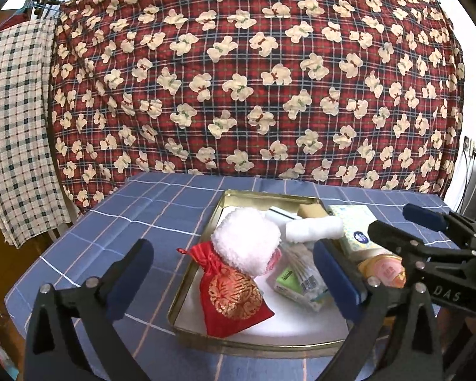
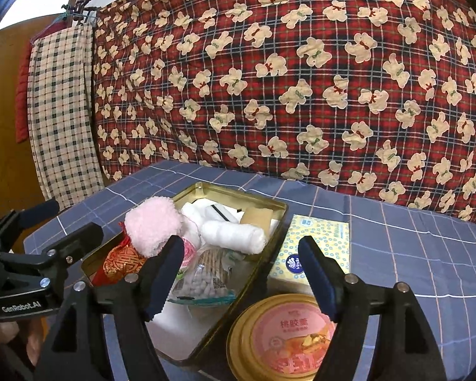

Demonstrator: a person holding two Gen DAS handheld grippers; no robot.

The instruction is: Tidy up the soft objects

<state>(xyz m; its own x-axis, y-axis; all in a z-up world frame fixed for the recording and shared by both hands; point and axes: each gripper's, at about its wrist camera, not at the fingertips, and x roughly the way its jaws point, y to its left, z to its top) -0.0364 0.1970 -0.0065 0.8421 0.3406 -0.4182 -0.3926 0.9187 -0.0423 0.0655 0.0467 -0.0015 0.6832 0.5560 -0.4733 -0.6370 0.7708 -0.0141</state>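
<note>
The left gripper gapes wide and empty over the tin's near rim, pouch inside; the right gripper, partly open, holds nothing; bare tablecloth lies rightward

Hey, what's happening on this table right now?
A person holds a tool in each hand over a gold tin on the blue cloth. Both the left tool and right tool are open and empty. A red pouch, pink pompom and rolled towel lie inside; a tissue pack sits outside.
</note>
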